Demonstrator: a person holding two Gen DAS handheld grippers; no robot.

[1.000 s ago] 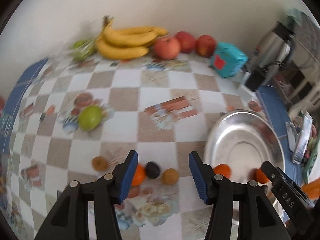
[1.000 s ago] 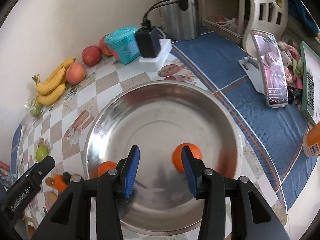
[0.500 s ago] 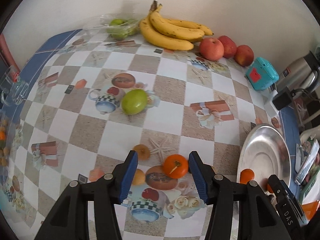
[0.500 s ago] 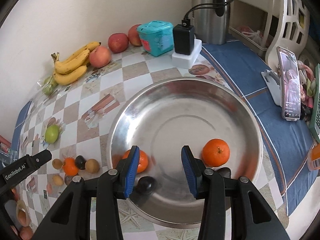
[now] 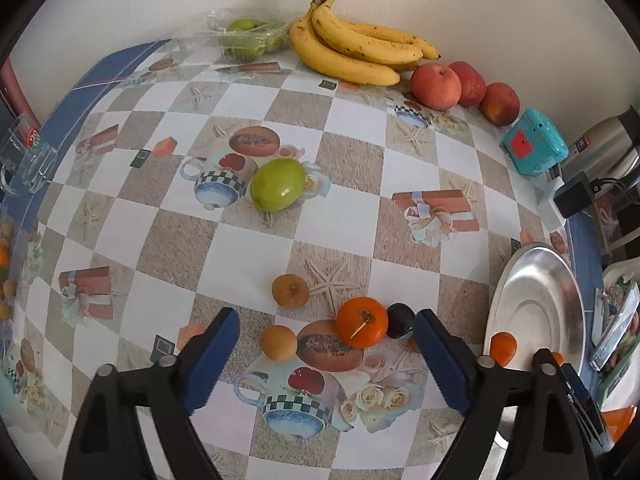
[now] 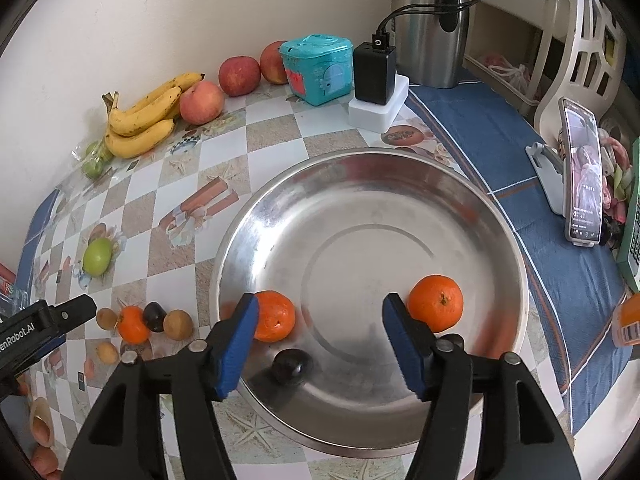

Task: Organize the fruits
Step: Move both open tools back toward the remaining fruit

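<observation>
The left gripper, jaws wide and empty, hangs over the small round orange tangerine on the checkered tablecloth; light, soft-skinned, probably best pinched gently across its middle.

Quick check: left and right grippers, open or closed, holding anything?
Left gripper: open, empty, above the tangerine on the table.
Right gripper: open, empty, over the steel bowl.

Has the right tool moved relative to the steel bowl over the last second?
Yes. The right tool has pulled back toward the steel bowl's near rim; a dark plum now lies below it.
</observation>
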